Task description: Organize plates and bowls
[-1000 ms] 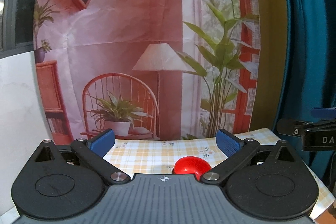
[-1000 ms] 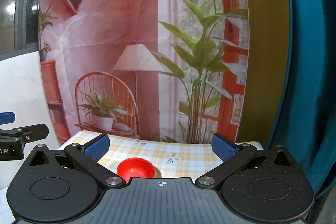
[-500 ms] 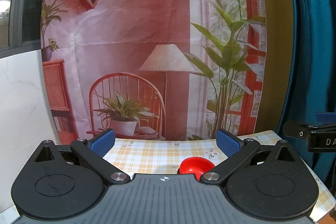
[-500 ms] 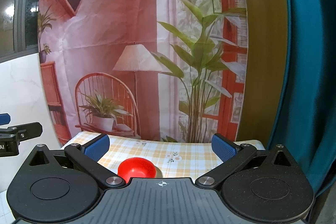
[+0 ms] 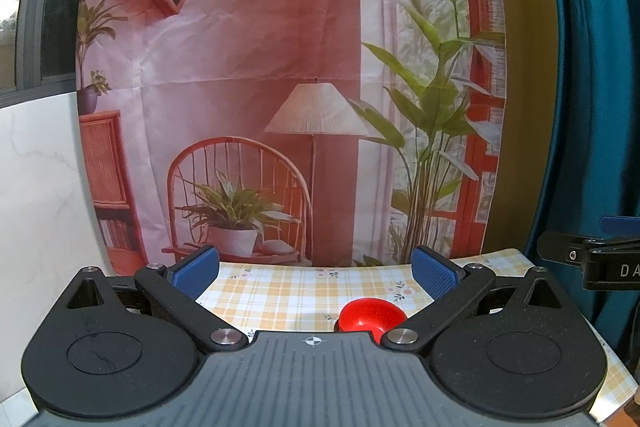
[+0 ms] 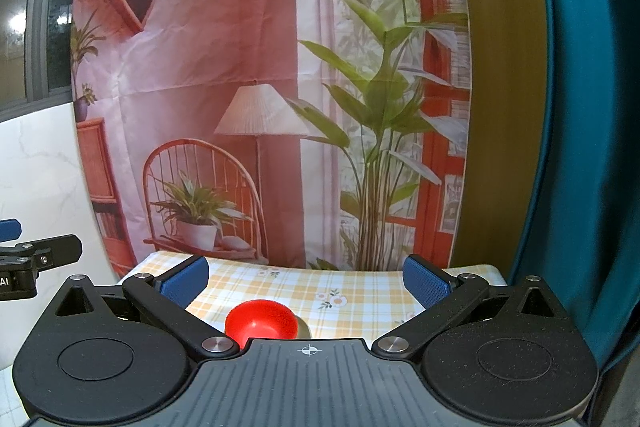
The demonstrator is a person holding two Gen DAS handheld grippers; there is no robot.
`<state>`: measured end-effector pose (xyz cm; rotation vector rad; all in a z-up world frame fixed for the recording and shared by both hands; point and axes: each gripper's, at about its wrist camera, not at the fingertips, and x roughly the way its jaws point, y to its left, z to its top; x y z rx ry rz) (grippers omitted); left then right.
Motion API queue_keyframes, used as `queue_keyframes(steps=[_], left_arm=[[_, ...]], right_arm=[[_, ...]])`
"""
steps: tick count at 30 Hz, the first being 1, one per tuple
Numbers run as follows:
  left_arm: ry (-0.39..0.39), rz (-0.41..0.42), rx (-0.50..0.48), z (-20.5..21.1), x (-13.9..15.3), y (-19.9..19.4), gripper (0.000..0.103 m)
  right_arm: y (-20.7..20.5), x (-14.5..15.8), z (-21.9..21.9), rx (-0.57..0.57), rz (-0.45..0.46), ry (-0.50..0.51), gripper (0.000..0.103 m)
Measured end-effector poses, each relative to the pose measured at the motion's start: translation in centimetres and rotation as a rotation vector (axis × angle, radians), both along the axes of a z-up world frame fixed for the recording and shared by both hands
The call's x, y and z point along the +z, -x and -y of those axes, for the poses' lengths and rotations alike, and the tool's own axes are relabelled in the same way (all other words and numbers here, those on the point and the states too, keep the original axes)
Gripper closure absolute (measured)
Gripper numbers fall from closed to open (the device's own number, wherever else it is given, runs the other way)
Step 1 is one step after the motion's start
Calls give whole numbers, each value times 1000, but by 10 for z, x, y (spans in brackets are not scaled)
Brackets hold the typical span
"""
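Note:
A small red bowl (image 5: pixel 370 315) sits on the yellow checked tablecloth (image 5: pixel 288 291); it also shows in the right wrist view (image 6: pixel 262 321), partly hidden by the gripper body. My left gripper (image 5: pixel 316 269) is open and empty, held above and short of the bowl. My right gripper (image 6: pixel 306 277) is open and empty too, at a similar height. A tan object (image 6: pixel 301 330) peeks out just behind the bowl on its right. No plates are in view.
A printed backdrop (image 5: pixel 280 87) hangs right behind the table. A teal curtain (image 6: pixel 580 147) hangs at the right. A white marble wall (image 5: pixel 40 187) is at the left. The right gripper's finger (image 5: pixel 592 259) shows at the left view's right edge.
Both views have shifted slightly; the bowl sits a little more to the right in the left wrist view. Both grippers stay open and empty.

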<state>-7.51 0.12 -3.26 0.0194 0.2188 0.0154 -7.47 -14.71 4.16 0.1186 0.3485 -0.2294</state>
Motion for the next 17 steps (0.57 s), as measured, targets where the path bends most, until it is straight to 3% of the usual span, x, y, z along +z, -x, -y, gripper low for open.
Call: queue_keyframes(steps=[17], left_arm=[[8,-1,-3,-1,-1,0,0]], right_arm=[[-1,-4,-2,-4,-5,-6,0]])
